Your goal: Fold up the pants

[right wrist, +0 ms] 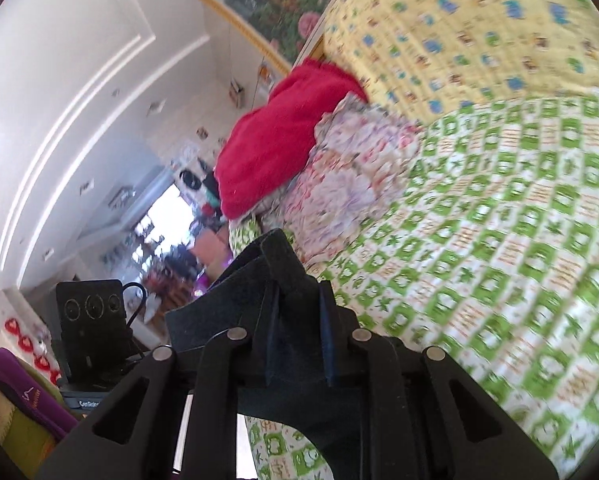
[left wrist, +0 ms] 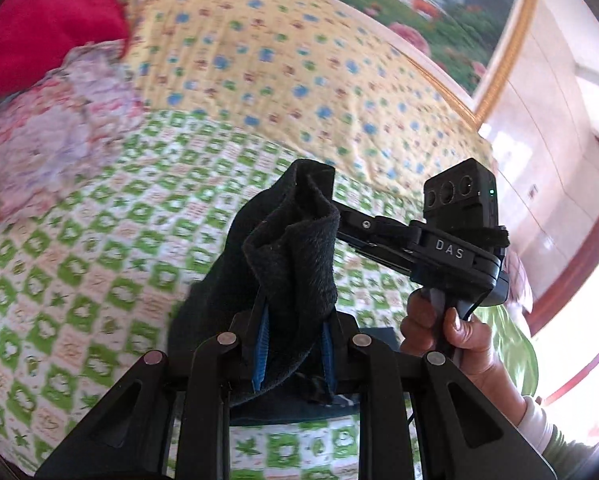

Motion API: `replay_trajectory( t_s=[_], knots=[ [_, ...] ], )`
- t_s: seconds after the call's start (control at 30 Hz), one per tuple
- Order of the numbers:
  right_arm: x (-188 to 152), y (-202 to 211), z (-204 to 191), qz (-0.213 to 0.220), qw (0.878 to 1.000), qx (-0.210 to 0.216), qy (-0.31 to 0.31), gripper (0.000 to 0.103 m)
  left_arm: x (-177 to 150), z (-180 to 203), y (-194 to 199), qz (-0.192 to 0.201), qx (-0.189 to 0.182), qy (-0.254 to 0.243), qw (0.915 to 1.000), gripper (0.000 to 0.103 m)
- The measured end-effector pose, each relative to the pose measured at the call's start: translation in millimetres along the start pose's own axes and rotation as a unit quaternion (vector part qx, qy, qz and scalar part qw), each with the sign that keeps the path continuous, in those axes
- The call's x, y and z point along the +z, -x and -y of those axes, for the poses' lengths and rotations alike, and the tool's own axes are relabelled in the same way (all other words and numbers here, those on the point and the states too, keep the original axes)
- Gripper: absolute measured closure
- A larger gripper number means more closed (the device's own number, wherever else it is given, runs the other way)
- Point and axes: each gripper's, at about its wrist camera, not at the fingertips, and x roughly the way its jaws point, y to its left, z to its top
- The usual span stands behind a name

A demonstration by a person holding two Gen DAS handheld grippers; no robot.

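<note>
At far left, a red blanket (left wrist: 47, 28) and a pale floral quilt (left wrist: 55, 136) are heaped on a bed covered by a green-and-white checked sheet (left wrist: 99, 264), with a yellow flowered cover (left wrist: 283, 64) beyond. In the middle, the left gripper (left wrist: 293, 354) is clamped on a bunched fold of the black pants (left wrist: 291, 248), lifted above the sheet. To its right, the right gripper (right wrist: 299, 340), held in a bare hand (left wrist: 447, 336), grips the same dark fabric, its tongs closed on it.
</note>
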Motion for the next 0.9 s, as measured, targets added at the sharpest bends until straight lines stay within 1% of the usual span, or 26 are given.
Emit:
replay_trajectory(
  t_s=[0.27,0.53,0.73,0.9],
  knots=[
    [-25,51,29,0.04,0.998,-0.019,-0.035,0.084,-16,49,-36,-0.043,-0.03,-0.046,0.9976,0.082],
    [-55,97,58,0.068,0.995,-0.038,-0.069,0.085,-39,90,-68,-0.089,-0.046,-0.082,0.9916,0.082],
    [-74,123,74,0.084,0.991,-0.048,-0.09,0.085,-55,115,-88,-0.116,-0.053,-0.107,0.9861,0.082],
    [-86,131,88,0.085,0.989,-0.061,-0.108,0.085,-67,125,-106,-0.137,-0.051,-0.117,0.9823,0.082]
  ],
)
